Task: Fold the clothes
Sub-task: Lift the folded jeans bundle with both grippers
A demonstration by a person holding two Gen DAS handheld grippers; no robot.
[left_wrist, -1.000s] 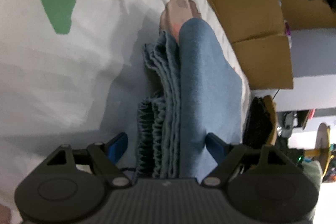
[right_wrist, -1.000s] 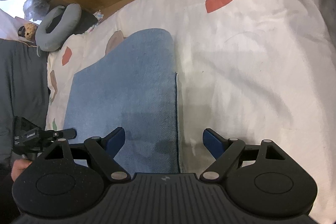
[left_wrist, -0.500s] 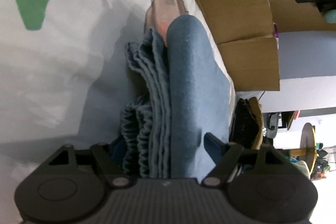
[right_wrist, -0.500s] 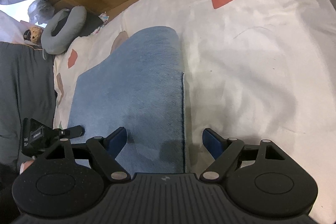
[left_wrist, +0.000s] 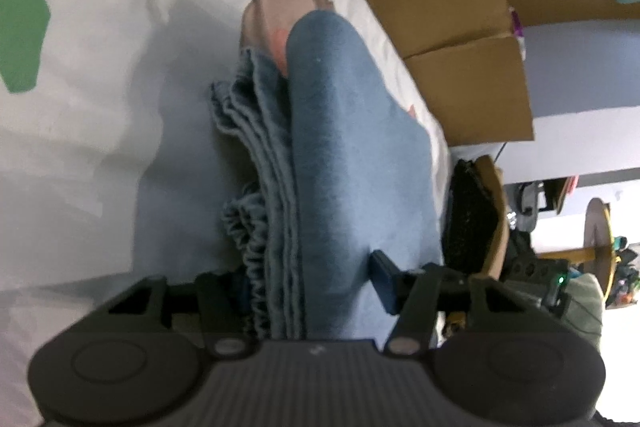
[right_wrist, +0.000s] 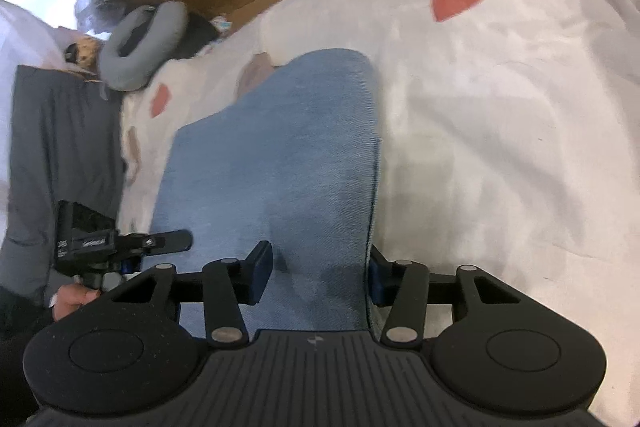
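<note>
A folded blue garment (left_wrist: pixel 340 155) lies on the white bedsheet (left_wrist: pixel 80 107), its stacked edges and gathered waistband (left_wrist: pixel 248 239) facing me in the left wrist view. My left gripper (left_wrist: pixel 308 279) straddles that stack and its jaws are closing. The right pad touches the cloth, and the left pad is mostly hidden behind the waistband. In the right wrist view the same garment (right_wrist: pixel 280 155) lies flat. My right gripper (right_wrist: pixel 318 273) is closing over its near right corner, with the cloth between the pads.
Cardboard panels (left_wrist: pixel 448 27) line the bed's far side. A grey neck pillow (right_wrist: pixel 140 43) and dark grey fabric (right_wrist: pixel 60 147) lie at the left. The left tool's finger (right_wrist: pixel 168 242) and a hand (right_wrist: pixel 72 297) show there too. The sheet (right_wrist: pixel 500 147) stretches to the right.
Both grippers' jaws have narrowed around the blue garment. The left view has shifted slightly, so the garment's stack sits deeper between the fingers.
</note>
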